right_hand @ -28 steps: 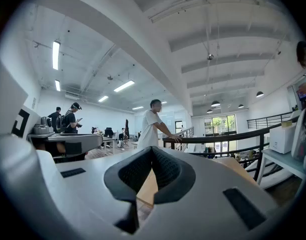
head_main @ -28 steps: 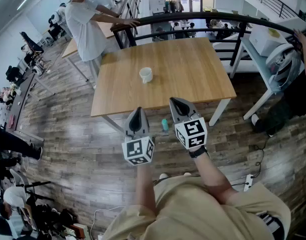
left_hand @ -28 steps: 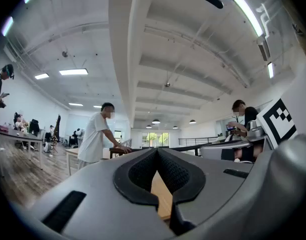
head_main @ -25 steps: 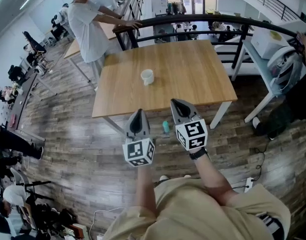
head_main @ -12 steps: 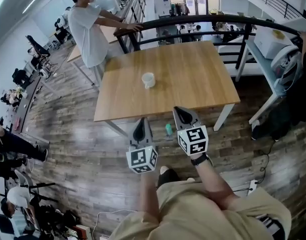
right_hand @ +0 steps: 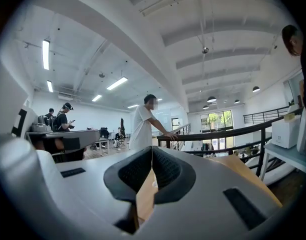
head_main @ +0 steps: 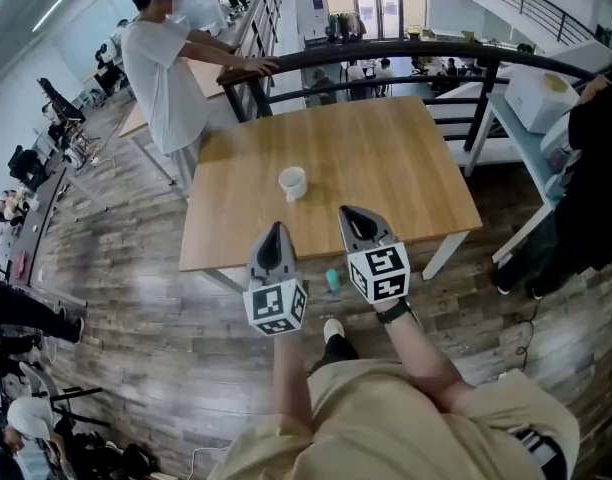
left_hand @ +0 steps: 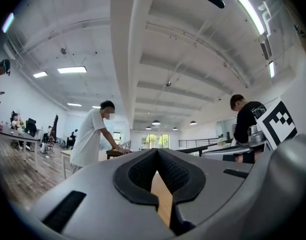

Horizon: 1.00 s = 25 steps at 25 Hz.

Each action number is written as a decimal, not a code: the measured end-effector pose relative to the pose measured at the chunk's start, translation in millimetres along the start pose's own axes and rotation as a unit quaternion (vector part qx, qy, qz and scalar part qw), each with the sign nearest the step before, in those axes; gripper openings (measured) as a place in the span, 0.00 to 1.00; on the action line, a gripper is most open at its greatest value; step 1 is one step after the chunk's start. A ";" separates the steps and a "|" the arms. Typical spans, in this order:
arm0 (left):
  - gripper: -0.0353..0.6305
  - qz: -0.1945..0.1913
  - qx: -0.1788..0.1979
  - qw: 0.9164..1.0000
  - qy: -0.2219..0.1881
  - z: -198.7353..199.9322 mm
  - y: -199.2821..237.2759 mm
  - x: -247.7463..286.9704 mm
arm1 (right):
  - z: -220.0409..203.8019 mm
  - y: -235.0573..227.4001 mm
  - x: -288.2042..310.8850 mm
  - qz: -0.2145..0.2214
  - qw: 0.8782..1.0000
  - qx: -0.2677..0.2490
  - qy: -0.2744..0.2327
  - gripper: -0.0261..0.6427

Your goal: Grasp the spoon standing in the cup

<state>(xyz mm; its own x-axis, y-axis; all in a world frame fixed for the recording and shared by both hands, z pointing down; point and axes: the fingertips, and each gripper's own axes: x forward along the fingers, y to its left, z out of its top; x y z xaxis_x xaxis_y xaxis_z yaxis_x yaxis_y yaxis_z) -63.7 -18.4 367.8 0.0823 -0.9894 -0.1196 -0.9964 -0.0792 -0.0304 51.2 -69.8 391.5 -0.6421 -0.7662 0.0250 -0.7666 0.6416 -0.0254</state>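
Item: spoon; too small to make out in the head view, so its handle and lean cannot be told; taken from the task to stand in the cup.

Holder: cup (head_main: 292, 182); white, upright, alone on the wooden table (head_main: 406, 168); left of the table's middle, well clear of every edge.

Tools: left gripper (head_main: 275, 230) and right gripper (head_main: 347, 212); both held level side by side, tips pointing at the table; both short of its near edge, over the floor (head_main: 136, 298), well apart from the cup; each gripper's own view shows its dark pads meeting at the tip with nothing between them, so both tongs are pressed together and empty.

Surroundings: a person in a white shirt (head_main: 158, 68) stands at the table's far left corner, one hand on the dark railing (head_main: 386, 50); a small teal thing (head_main: 332, 280) lies on the floor between the grippers.

Stage, as judged: approach only; no contact with cup or spoon.

Hazards, as judged: tongs arriving at the cup pressed together would push the handle rather than straddle it; the cup looks light and nothing holds it, so a sideways nudge could slide or tip it; a loose spoon may swing round the rim when one pad touches first, leaving the close on air; a low approach risks the rim.
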 end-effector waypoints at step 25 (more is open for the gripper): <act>0.07 -0.038 -0.047 0.998 0.021 -63.6 121.1 177.5 | -39.0 -33.5 200.4 -0.038 0.997 -0.018 0.063 0.06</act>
<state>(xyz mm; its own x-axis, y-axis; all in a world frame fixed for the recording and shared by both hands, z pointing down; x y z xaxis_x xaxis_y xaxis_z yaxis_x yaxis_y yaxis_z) -171.1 -211.4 406.1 0.1581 -0.9843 -0.0780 -0.9851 -0.1627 0.0563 -52.0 -243.4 436.3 -0.5754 -0.8040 0.1501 -0.8116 0.5839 0.0165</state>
